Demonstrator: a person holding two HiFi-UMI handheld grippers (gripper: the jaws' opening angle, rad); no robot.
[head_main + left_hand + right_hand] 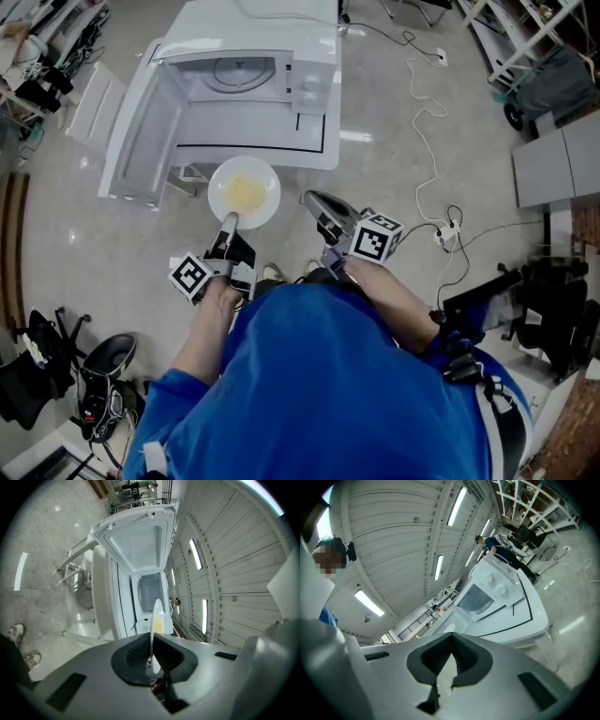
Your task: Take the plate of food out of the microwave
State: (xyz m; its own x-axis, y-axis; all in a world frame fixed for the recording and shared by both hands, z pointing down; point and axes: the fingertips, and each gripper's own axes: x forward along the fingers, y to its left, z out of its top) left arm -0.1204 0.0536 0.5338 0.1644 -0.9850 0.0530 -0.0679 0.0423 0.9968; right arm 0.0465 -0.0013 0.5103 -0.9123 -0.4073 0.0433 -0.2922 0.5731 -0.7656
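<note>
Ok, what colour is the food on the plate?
Pale yellow food on a white plate, clearest in the head view.

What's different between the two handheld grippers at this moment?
The left gripper's jaws pinch the rim of the plate; the right gripper's jaws are together on nothing. The left gripper holds the plate out in front of the open microwave; the right gripper hangs beside the plate, apart from it. Both are hand-held, with their jaws closed.
</note>
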